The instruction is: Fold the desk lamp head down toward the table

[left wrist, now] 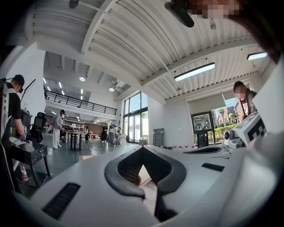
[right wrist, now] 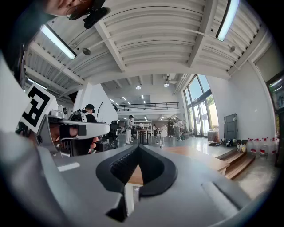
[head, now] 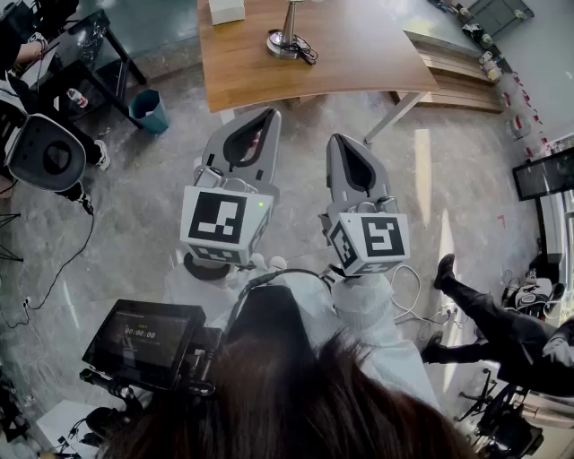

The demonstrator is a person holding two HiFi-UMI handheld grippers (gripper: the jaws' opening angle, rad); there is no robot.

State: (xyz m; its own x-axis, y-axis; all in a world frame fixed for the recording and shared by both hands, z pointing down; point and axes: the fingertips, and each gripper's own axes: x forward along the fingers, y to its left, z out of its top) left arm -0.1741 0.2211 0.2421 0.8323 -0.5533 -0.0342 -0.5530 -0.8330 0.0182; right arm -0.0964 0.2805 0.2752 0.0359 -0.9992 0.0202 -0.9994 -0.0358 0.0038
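Note:
The desk lamp's round metal base (head: 285,42) stands with a black cable on the wooden table (head: 359,54) at the top of the head view; its stem runs out of frame and the head is hidden there. In the right gripper view a small white lamp head on a thin stem (right wrist: 163,132) shows far ahead above the tabletop. My left gripper (head: 266,115) and right gripper (head: 339,140) hover side by side over the floor, short of the table's near edge. Both point level at it and are shut and empty, as their own views show (left wrist: 143,149) (right wrist: 138,147).
A white box (head: 226,10) sits on the table's far side. A teal bin (head: 150,111) stands left of the table and wooden steps (head: 457,72) to its right. A monitor rig (head: 143,339) is near my left side. A person's leg (head: 484,309) stretches in at the right.

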